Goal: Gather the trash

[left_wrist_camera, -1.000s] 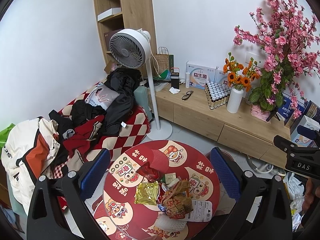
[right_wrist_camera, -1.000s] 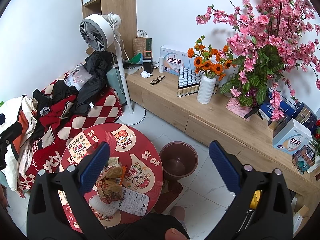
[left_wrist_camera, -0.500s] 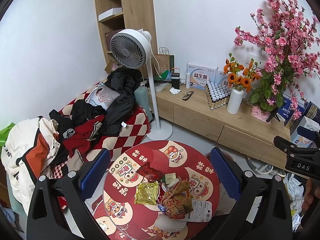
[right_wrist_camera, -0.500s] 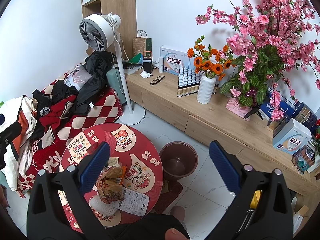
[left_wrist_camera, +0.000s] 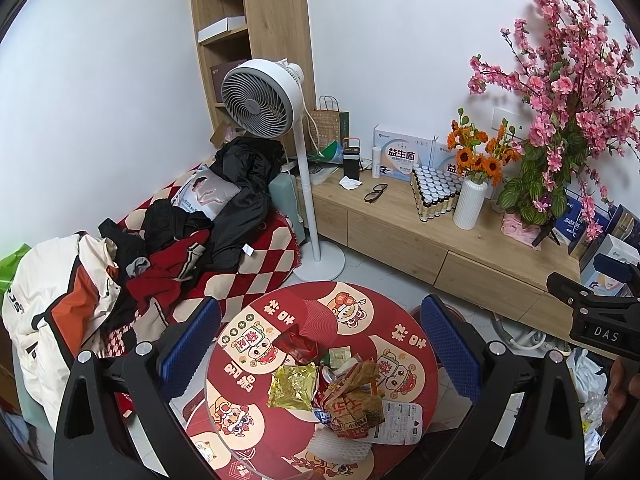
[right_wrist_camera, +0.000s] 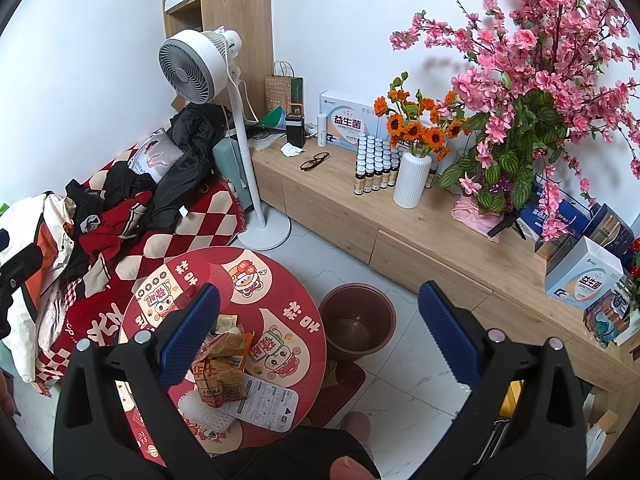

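Trash heap: a crumpled tan-and-orange snack bag [left_wrist_camera: 354, 398] lay near the middle of the round red cartoon-printed worktop [left_wrist_camera: 280, 320], which serves as landmark throughout. Touching the bag on its far-left side lay a gold foil wrapper [left_wrist_camera: 292, 386]; beyond that, a red foil wrapper [left_wrist_camera: 298, 346]; just beyond the bag, a small green sachet [left_wrist_camera: 339, 358]. A white printed label sheet [right_wrist_camera: 266, 398] lay partly under the bag toward the worktop's near edge, with a white foam fruit net [right_wrist_camera: 204, 410] beside it. The pieces sat bunched together, presumably so they could be lifted one after another.

Container: a dark brown round plastic bin [right_wrist_camera: 356, 326] stood on the floor just beside the worktop's right edge; its visible interior held nothing. Its closeness to the worktop suggested it was the intended receptacle.

Left hand-held gripper [left_wrist_camera: 320, 350]: blue-padded jaws wide apart, hovering above the heap, holding nothing.

Right hand-held gripper [right_wrist_camera: 320, 338]: jaws likewise wide apart and holding nothing, hovering over the worktop's right edge and the bin.

Task status, as judged: no piece collected yet.
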Demonstrator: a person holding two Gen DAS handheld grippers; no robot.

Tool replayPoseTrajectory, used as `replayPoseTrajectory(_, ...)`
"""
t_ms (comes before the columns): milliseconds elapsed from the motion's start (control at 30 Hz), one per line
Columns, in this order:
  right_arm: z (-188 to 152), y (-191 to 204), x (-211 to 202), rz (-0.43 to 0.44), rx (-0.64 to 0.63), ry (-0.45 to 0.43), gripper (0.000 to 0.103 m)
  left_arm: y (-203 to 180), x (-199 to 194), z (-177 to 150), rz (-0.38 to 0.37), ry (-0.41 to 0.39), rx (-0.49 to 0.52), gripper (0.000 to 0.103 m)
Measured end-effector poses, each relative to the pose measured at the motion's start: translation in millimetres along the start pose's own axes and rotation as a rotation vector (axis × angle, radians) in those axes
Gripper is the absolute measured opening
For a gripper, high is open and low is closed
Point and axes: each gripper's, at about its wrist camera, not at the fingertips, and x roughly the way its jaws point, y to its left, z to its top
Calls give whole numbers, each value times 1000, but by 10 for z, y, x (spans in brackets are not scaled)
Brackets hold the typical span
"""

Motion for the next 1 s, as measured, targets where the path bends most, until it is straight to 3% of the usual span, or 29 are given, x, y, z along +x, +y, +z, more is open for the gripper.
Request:
replayPoseTrajectory(500, -17, -17, 17, 15, -1, -2, 97, 40, -25, 44, 6, 25, -33, 98)
replayPoseTrajectory(567, -16, 2, 52, 30, -2, -5, 97, 70, 118, 57, 24, 35, -45, 98)
replayPoseTrajectory(700, 40, -41, 295, 57, -20, 7, 97, 262, 240, -106, 48, 76, -93, 98)
replayPoseTrajectory(1000, -291, 356, 1097, 163, -139, 135, 97, 789, 626, -632, 149, 186, -210, 98)
